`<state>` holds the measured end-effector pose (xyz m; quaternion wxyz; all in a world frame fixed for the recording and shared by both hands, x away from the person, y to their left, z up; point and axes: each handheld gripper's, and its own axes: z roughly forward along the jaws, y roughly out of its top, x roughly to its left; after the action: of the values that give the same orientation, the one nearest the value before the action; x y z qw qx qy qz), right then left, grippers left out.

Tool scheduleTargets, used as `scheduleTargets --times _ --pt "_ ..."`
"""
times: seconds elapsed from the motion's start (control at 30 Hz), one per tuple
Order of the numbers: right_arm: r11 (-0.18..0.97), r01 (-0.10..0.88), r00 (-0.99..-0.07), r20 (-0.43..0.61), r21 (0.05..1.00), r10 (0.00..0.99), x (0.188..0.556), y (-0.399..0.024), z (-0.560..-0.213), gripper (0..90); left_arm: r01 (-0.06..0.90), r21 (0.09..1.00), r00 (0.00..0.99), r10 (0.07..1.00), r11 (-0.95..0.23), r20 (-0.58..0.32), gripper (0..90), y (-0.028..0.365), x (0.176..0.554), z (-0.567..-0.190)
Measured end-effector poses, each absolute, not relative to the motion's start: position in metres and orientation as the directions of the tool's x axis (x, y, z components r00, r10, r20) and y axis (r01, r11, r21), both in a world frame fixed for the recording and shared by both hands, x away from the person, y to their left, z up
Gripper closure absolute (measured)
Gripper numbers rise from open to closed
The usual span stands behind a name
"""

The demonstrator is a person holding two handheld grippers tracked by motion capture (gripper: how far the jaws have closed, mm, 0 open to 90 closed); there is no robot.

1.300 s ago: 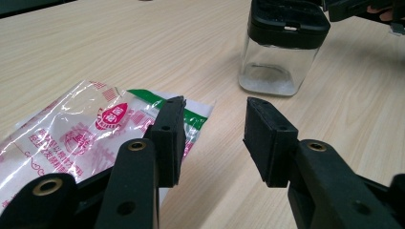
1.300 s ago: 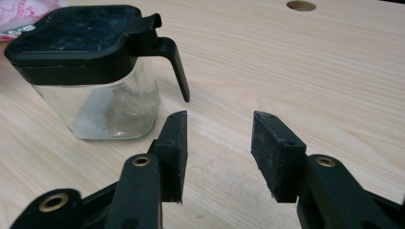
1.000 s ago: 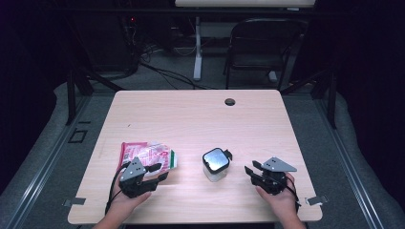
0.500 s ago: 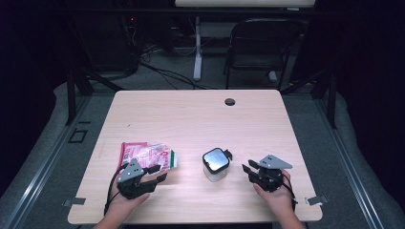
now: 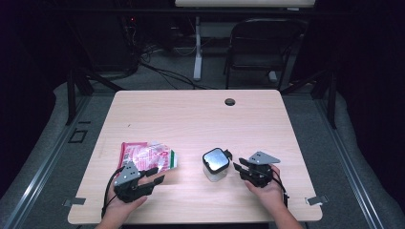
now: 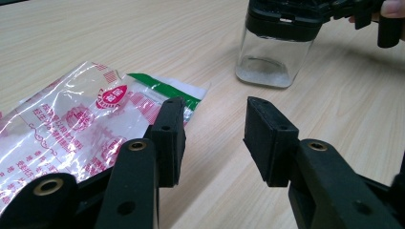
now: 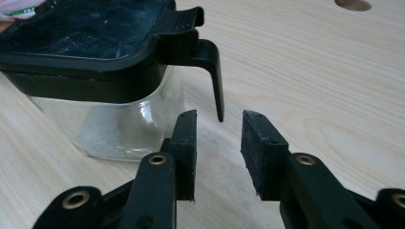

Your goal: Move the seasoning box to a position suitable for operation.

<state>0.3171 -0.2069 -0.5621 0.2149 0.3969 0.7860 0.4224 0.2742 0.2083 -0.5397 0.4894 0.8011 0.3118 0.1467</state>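
Table (image 5: 191, 119): pale wood, with a round hole (image 5: 230, 101) near its far edge.
Packet (image 5: 145, 156): clear crinkled plastic printed in red with a green strip at one end, lying flat on the near left part of the table.
Jar (image 5: 215, 165): small square glass one with a black clip lid, standing upright near the middle of the near edge, right of the packet and well apart from it.
Lid latch (image 7: 210, 67): black tab hanging down the jar's side that faces the right gripper.
Left gripper (image 5: 155, 174): jaws partly apart, nothing between them, one finger (image 6: 172, 138) over the packet's near corner; contact cannot be told.
Right gripper (image 5: 238, 168): jaws partly apart, just closing, holding nothing, just right of the jar, tips below the latch.
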Motion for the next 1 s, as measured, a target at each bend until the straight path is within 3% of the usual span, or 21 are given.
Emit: scheduleTargets --times 0.53,1.0 --pt "0.272 0.478 -0.601 0.085 0.835 0.795 0.345 -0.204 -0.573 66.5 0.369 0.875 0.730 0.681 -0.313 -0.064 58.9 0.222 0.262 -0.539" --pt "0.350 0.446 -0.619 0.001 0.824 0.786 0.349 -0.195 -0.573 75.6 0.384 0.865 0.743 0.664 -0.323 -0.082 61.7 0.215 0.263 -0.541"
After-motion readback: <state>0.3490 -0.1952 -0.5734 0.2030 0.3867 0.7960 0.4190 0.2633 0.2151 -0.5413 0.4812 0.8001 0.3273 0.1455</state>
